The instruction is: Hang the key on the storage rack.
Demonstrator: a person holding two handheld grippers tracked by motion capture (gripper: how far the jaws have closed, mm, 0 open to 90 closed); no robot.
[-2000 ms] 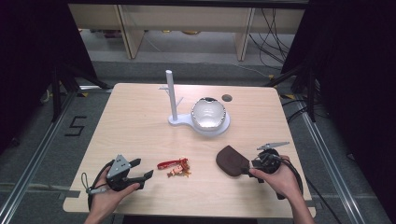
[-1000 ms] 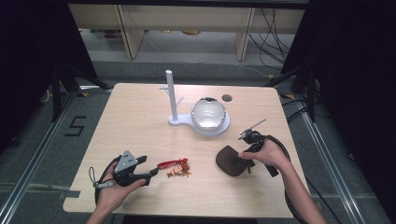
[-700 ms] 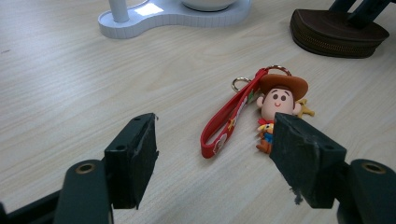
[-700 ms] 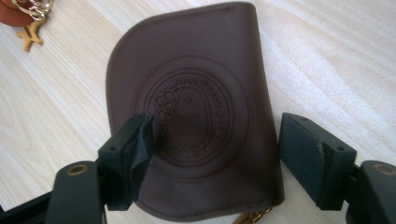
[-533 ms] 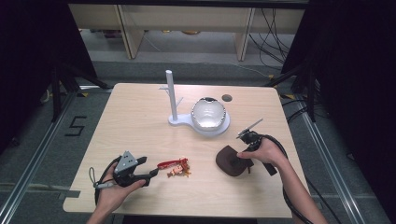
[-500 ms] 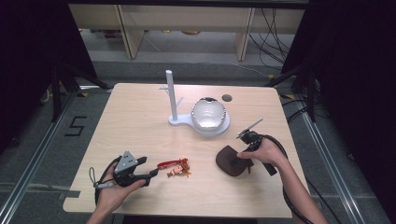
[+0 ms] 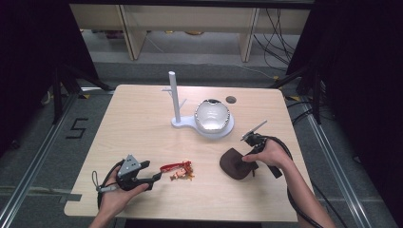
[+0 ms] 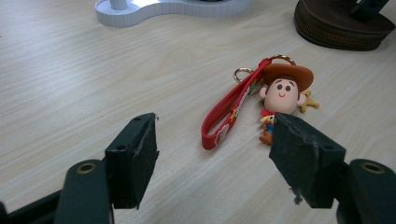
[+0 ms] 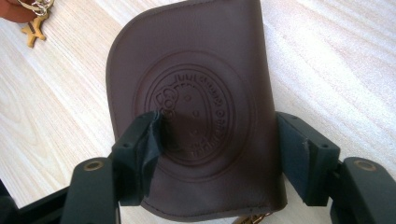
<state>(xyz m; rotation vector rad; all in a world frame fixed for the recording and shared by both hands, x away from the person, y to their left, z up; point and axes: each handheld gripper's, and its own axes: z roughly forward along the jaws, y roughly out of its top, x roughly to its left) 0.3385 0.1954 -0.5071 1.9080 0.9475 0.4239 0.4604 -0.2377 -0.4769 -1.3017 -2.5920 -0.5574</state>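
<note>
Jaws of the right hand-held gripper point(image 9: 217, 140) have just been closing around the brown leather pouch point(image 9: 196, 93), not yet gripping; left hand-held gripper point(image 8: 215, 154) waits open.

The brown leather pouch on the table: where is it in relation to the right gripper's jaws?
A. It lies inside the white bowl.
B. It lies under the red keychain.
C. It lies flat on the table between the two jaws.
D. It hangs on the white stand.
C: in the right gripper view the brown leather pouch lies flat on the wooden table, with one black jaw at each side edge of it.
</note>
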